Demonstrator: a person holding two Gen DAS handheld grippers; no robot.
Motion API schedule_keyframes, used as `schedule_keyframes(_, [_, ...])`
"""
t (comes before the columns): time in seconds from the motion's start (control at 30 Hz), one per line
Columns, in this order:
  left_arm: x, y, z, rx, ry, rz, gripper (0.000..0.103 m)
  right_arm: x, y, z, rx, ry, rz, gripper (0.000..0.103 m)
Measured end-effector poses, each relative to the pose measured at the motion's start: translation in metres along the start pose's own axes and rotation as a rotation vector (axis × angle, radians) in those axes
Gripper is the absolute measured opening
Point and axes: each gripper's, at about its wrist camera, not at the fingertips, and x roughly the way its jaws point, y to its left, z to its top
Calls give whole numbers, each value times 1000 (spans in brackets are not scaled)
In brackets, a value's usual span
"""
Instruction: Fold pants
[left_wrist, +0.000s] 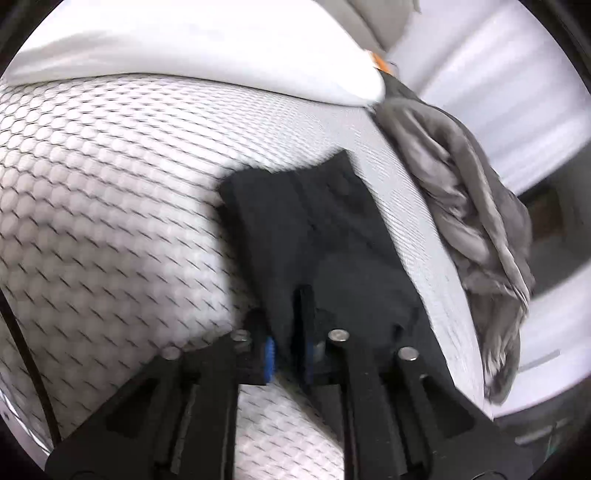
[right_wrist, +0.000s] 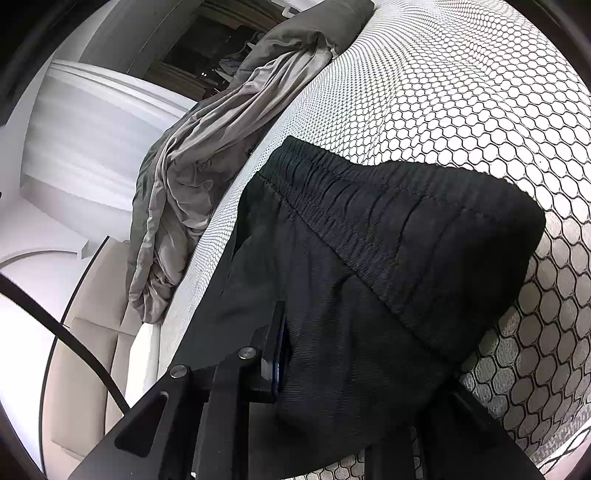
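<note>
Black pants (left_wrist: 314, 229) lie on a bed sheet printed with hexagons (left_wrist: 92, 203). In the left wrist view my left gripper (left_wrist: 288, 343) is shut on a fold of the dark cloth, which sits pinched between the blue-padded fingers (left_wrist: 269, 354). The right wrist view shows the same pants (right_wrist: 369, 295) close up, with the gathered elastic waistband (right_wrist: 406, 206) running across them. My right gripper (right_wrist: 295, 332) is shut on the fabric below the waistband. One of its fingers (right_wrist: 275, 350) shows; the cloth drapes over the other.
A crumpled grey blanket (left_wrist: 461, 203) (right_wrist: 192, 192) hangs along the edge of the bed beside the pants. A white pillow (left_wrist: 184, 55) lies at the head of the bed. A black cable (right_wrist: 55, 317) crosses the lower left, over a beige surface (right_wrist: 92, 332).
</note>
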Motion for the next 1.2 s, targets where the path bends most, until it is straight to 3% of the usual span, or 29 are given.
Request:
schedule_keyframes(0.07, [2,7,4,-14,26,-35,10,0,0,1,-5,7,0,20])
schedule_keyframes(0.17, [-4,-2,3,69,-4,35,10,0,0,1,-26,50,9,20])
schedule_keyframes(0.23, [-1,-3,4,52,-8,64,8,-4,2,-3,-74,92,12,21])
schedule_keyframes(0.33, [4,-13,2,67,-13,90,8,-24,-5,-16,-87,81,28,21])
schedule_keyframes(0.47, [5,-18,-2,66,-8,79,8,-48,-31,-19,20,12,72,22])
schedule_keyframes(0.67, [-2,-9,-3,90,1,71,9,-32,-47,11,147,-22,123,23])
schedule_keyframes(0.73, [-2,-9,-3,91,3,66,9,-31,-43,15,113,-21,84,18])
schedule_keyframes(0.77, [-1,-9,-3,89,4,62,9,-40,-38,16,87,-55,54,12])
schedule_keyframes(0.87, [-5,-6,-3,103,14,54,9,-79,-23,20,-16,-205,-11,12])
schedule_keyframes(0.9, [-5,-9,-5,133,24,67,9,-80,-26,22,-27,-196,-41,13])
schedule_keyframes(0.97, [-7,-16,-7,191,16,100,12,-66,-46,21,19,-92,-99,29])
schedule_keyframes(1.07, [-20,-28,-12,244,-9,177,19,-75,-61,22,82,-82,-9,31])
schedule_keyframes(1.13, [-35,-35,-15,260,-56,219,30,-88,-63,19,122,-90,44,45])
schedule_keyframes(1.2, [-57,-46,-21,295,-120,203,44,-96,-64,12,147,-70,102,55])
